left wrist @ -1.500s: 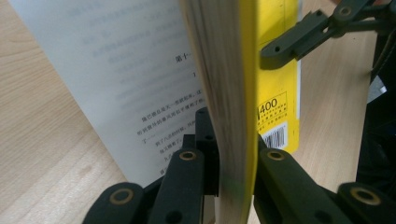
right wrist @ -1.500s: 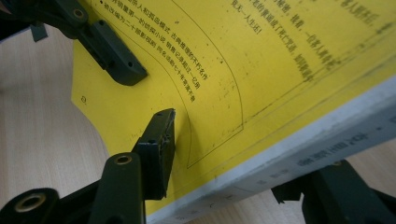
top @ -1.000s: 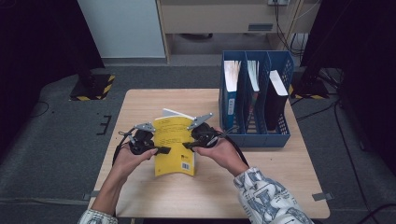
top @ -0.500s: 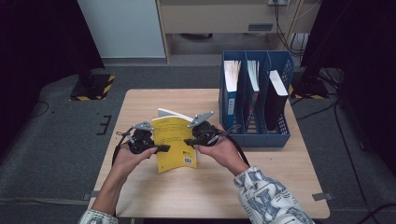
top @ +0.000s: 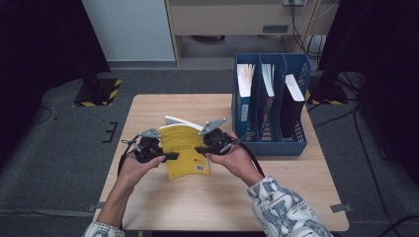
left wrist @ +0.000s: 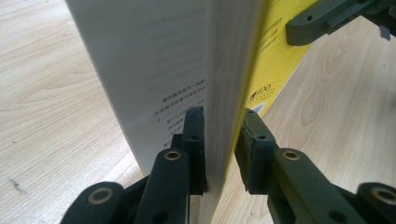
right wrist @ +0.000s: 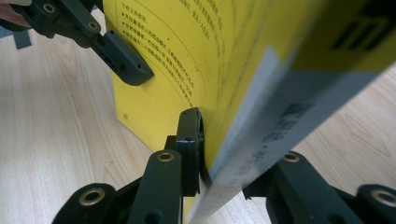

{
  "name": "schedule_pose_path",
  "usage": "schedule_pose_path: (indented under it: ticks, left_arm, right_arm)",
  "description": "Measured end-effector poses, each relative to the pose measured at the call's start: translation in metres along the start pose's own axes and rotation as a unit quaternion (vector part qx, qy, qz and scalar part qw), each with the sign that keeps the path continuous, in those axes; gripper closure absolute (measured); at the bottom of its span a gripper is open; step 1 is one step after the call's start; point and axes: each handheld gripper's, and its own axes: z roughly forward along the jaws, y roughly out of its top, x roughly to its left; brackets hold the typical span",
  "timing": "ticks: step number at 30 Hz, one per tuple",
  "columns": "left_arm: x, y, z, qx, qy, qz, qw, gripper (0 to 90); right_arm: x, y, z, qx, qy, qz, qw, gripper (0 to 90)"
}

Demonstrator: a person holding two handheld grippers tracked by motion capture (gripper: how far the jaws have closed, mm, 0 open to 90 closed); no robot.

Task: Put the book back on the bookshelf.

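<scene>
A yellow book (top: 187, 150) is held up over the counter (top: 276, 192), between two grippers. The left gripper (top: 168, 156) has it on the left edge. The right gripper (top: 199, 149) has it on the right edge, by the spine.

In the left gripper view, the book's page edge (left wrist: 219, 93) stands between the two black fingers (left wrist: 194, 135). The left one lies flat on the white side of the book. The other one (left wrist: 254, 144) sits just beside the yellow cover with a thin gap showing. These fingers have just been opening a little, with the book still between them. The other gripper (left wrist: 322, 18) shows at the top, with one finger lying over the yellow cover.

In the right gripper view, the right gripper's fingers are closed tight on the book. One finger (right wrist: 189, 144) presses on the yellow cover. The other finger (right wrist: 299, 186) is under the grey and yellow spine (right wrist: 271, 130). These fingers have just been closing on the book. The left gripper (right wrist: 107, 46) shows farther off, with one finger lying over the cover's far edge.

From the high view, the book tilts, with its bottom edge low and near the person. A blue file rack (top: 274, 143) stands on the counter to the right of the book, close to the right hand (top: 237, 158).
</scene>
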Motion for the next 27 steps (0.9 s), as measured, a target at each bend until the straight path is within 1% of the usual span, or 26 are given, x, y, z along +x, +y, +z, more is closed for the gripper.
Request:
schedule_pose_path:
  ticks: [8,15,17,19,27]
  left_arm:
    - [0.0015,-0.0002,0.0002,-0.006,0.003,-0.004,1.0000,73.2]
    - [0.0031,-0.0012,-0.0009,0.000,0.002,-0.009,1.0000,70.6]
    - [0.0034,-0.0017,-0.0010,0.001,0.005,-0.010,0.9999,69.6]
    - [0.0034,-0.0018,-0.0011,0.001,0.005,-0.010,0.9999,69.3]
    - [0.0037,-0.0049,-0.0013,-0.006,0.009,-0.015,0.9998,64.7]
  right_arm:
    - [-0.0001,0.0003,-0.0006,-0.001,-0.004,-0.003,1.0000,73.9]
    - [0.0010,0.0005,-0.0009,-0.001,-0.005,-0.003,1.0000,73.9]
    - [0.0014,0.0003,-0.0014,-0.001,-0.002,-0.008,1.0000,73.9]
    - [0.0022,0.0004,-0.0015,-0.002,-0.002,-0.007,1.0000,73.8]
    - [0.0059,-0.0025,-0.0035,-0.008,0.000,-0.016,0.9998,73.6]
